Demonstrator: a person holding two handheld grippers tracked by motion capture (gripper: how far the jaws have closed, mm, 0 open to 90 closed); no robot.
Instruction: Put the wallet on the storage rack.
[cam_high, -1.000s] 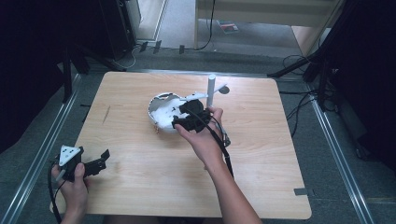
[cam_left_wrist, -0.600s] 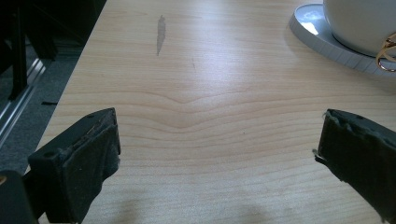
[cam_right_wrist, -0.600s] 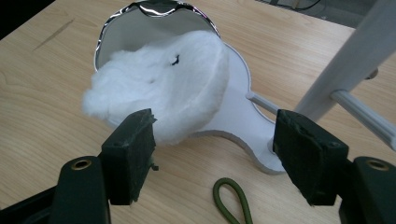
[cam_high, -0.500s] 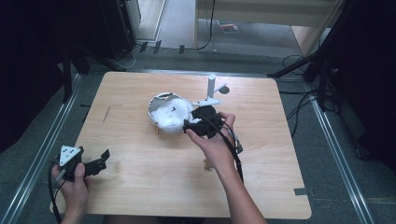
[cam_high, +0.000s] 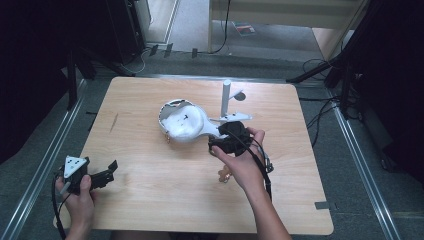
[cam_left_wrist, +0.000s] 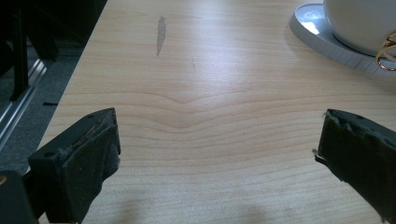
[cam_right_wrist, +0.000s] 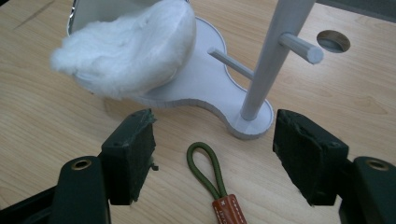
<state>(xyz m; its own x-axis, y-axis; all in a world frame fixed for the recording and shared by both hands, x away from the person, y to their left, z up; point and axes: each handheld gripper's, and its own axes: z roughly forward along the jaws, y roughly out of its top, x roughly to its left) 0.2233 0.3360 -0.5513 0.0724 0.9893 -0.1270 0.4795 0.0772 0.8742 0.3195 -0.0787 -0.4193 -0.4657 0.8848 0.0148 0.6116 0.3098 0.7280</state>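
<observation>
R gripper (cam_right_wrist: 215, 154) hangs over the desk (cam_high: 150, 200) w/ fingers (cam_right_wrist: 133, 154) apart, nothing clamped. Betw. them on the wood lies a green cord loop (cam_right_wrist: 205, 170) w/ a brown leather tab (cam_right_wrist: 229, 210), touching neither pad. Just beyond: white stand (cam_right_wrist: 205, 79), its base near the loop tip, upright post (cam_right_wrist: 271, 60) w/ 2 pegs. White fluff (cam_right_wrist: 126, 51) sits on the stand's wide end, poss. in a bowl, hard to tell. L gripper (cam_high: 92, 176) at the desk's near-left corner, well apart, fingers (cam_left_wrist: 84, 163) wide open, bare wood betw. them. A gold ring (cam_left_wrist: 385, 53) shows by the stand's rim.
</observation>
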